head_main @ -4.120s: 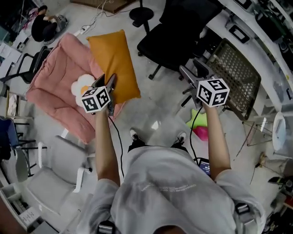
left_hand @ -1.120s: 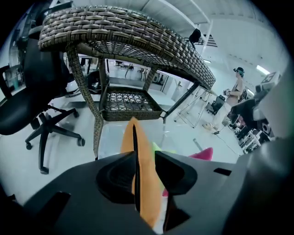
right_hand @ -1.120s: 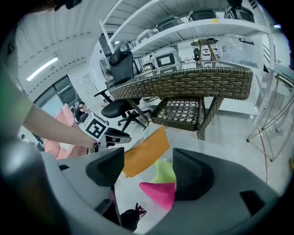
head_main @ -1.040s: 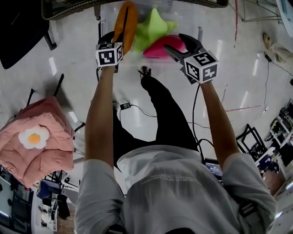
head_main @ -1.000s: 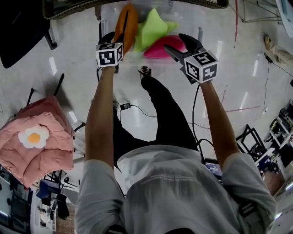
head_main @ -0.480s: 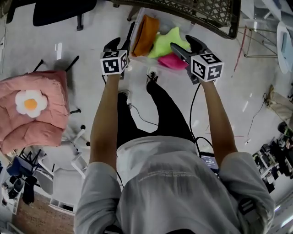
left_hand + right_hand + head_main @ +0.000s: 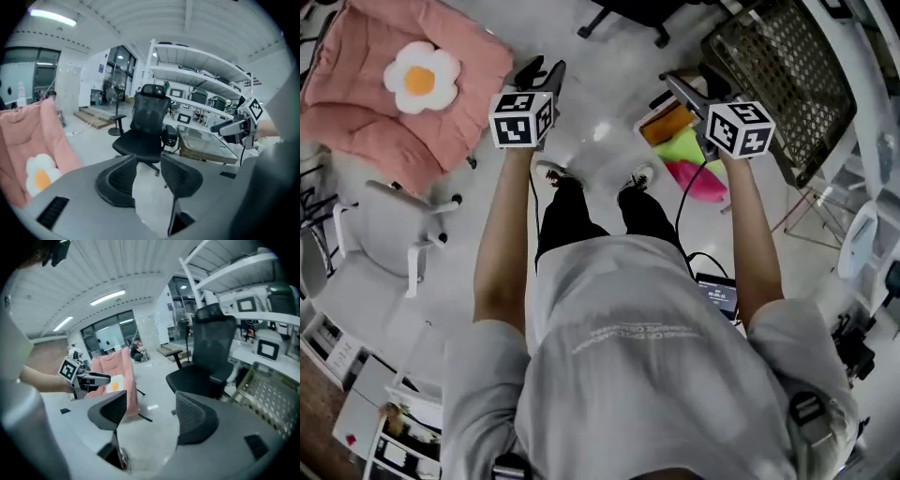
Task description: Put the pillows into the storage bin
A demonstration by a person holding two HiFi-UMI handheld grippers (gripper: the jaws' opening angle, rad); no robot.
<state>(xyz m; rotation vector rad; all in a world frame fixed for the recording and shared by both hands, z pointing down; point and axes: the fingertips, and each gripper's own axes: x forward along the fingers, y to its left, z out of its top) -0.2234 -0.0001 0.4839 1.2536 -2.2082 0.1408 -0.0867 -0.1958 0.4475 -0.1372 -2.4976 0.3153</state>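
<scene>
Orange pillow [image 7: 667,122], green pillow [image 7: 694,148] and magenta pillow [image 7: 701,178] sit in what seems to be the clear storage bin [image 7: 645,119]. The pink cushion [image 7: 464,89] and daisy pillow [image 7: 419,78] lie well apart, unbinned. Left gripper [image 7: 541,67] and right gripper [image 7: 684,80] have open, empty fingers.

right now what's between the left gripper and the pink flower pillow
Nothing: in the head view the stretch from the left gripper to the pink pillow is bare.

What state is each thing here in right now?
Left gripper: open, empty.
Right gripper: open, empty.
Pink cushion: lying flower-side up.
Orange pillow: resting, not gripped.
Green pillow: resting, not gripped.
Magenta pillow: resting, not gripped.
Office chair: unoccupied.
</scene>
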